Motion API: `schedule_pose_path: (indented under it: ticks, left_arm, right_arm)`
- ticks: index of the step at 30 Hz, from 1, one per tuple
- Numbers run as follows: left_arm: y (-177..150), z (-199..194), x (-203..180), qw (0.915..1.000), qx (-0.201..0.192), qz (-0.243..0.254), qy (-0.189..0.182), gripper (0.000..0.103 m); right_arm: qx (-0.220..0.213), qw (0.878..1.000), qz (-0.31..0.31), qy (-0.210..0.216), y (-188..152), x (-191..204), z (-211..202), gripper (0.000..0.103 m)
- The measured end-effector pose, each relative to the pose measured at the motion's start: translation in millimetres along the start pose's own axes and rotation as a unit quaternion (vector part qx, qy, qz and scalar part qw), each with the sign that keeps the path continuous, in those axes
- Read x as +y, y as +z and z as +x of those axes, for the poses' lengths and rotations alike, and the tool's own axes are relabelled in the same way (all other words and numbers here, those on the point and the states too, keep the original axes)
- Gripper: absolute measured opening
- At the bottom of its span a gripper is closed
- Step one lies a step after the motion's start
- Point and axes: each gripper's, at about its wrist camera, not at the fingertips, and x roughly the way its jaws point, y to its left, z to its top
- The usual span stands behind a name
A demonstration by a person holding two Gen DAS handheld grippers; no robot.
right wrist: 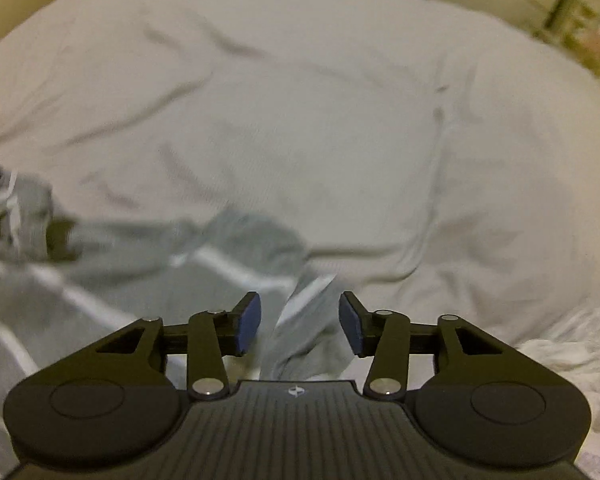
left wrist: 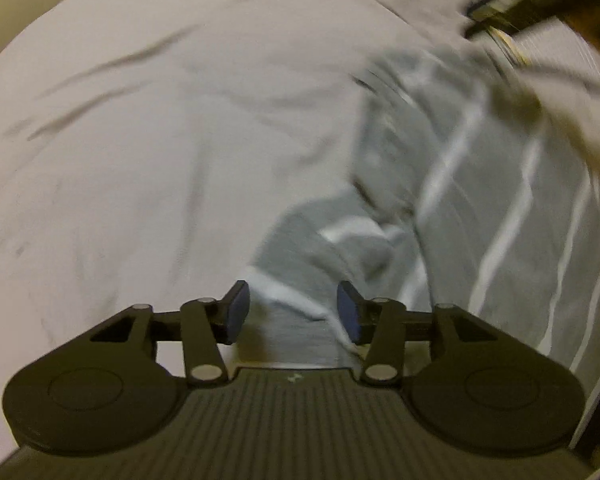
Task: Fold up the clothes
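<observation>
A grey garment [left wrist: 452, 184] with thin white stripes is lying crumpled on a bed covered by a white sheet [left wrist: 160, 128], spreading from the near middle toward the right in the left wrist view. The left gripper [left wrist: 293, 312] is hanging over a near fold of it, jaws standing wide with cloth showing between the blue pads [left wrist: 236, 310], gripping nothing. The right gripper [right wrist: 300, 322] is likewise standing wide above a bunched corner of the garment (both views are blurred). No readable writing is showing; only a small pale mark [right wrist: 296, 391] is sitting on the gripper body.
</observation>
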Motion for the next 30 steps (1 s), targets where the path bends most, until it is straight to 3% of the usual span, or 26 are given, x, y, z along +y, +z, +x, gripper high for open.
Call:
schedule_pose_path:
  ticks: [2,4,5,6,7,9,13,14,15,16,19,23,30]
  left_arm:
    - [2,9,0,0.9999,0.004,0.012,-0.009,0.057]
    - [5,19,1,0.9995,0.007,0.024,-0.017,0.052]
    - [6,23,1,0.9993,0.009,0.031,-0.021,0.039]
    - [7,28,1,0.9989,0.011,0.037,-0.026,0.011]
    - [8,33,2,0.9986,0.013,0.043,-0.030,0.000]
    - [11,42,2,0.9976,0.017,0.055,-0.038,0.000]
    - [13,12,32,0.9997,-0.021,-0.011,-0.011,0.000]
    - [11,7,43,0.9993,-0.024,-0.028,-0.001,0.000]
    - [10,2,53,0.9986,-0.027,-0.045,0.009,0.000]
    - [9,-4,64,0.9975,-0.030,-0.062,0.019,0.000]
    - [10,-15,90,0.9933,-0.041,-0.101,0.037,0.000]
    - [9,-25,115,0.9871,-0.056,-0.141,0.051,0.000]
    - [11,-24,138,0.9794,-0.068,-0.174,0.076,0.000]
  right_arm:
    - [0.009,1.000,-0.016,0.011,-5,-1,16,0.058]
    - [0.013,0.999,-0.023,0.019,-2,-5,33,0.061]
    - [0.015,0.999,-0.025,0.020,7,-8,43,0.061]
    - [0.017,0.999,-0.027,0.023,18,-9,51,0.061]
    - [0.016,0.999,-0.028,0.027,26,-10,60,0.061]
    - [0.015,0.999,-0.030,0.038,39,-12,80,0.061]
    - [0.021,0.997,-0.027,0.067,56,-12,108,0.058]
    - [0.027,0.996,-0.025,0.077,59,-13,115,0.051]
    - [0.036,0.995,-0.025,0.084,61,-13,119,0.023]
    - [0.046,0.995,-0.026,0.088,63,-13,122,0.002]
    - [0.034,0.996,-0.020,0.078,68,-17,110,0.001]
    - [-0.022,0.998,-0.007,0.052,80,-31,75,0.000]
    - [-0.100,0.995,-0.012,0.024,115,-39,46,0.000]
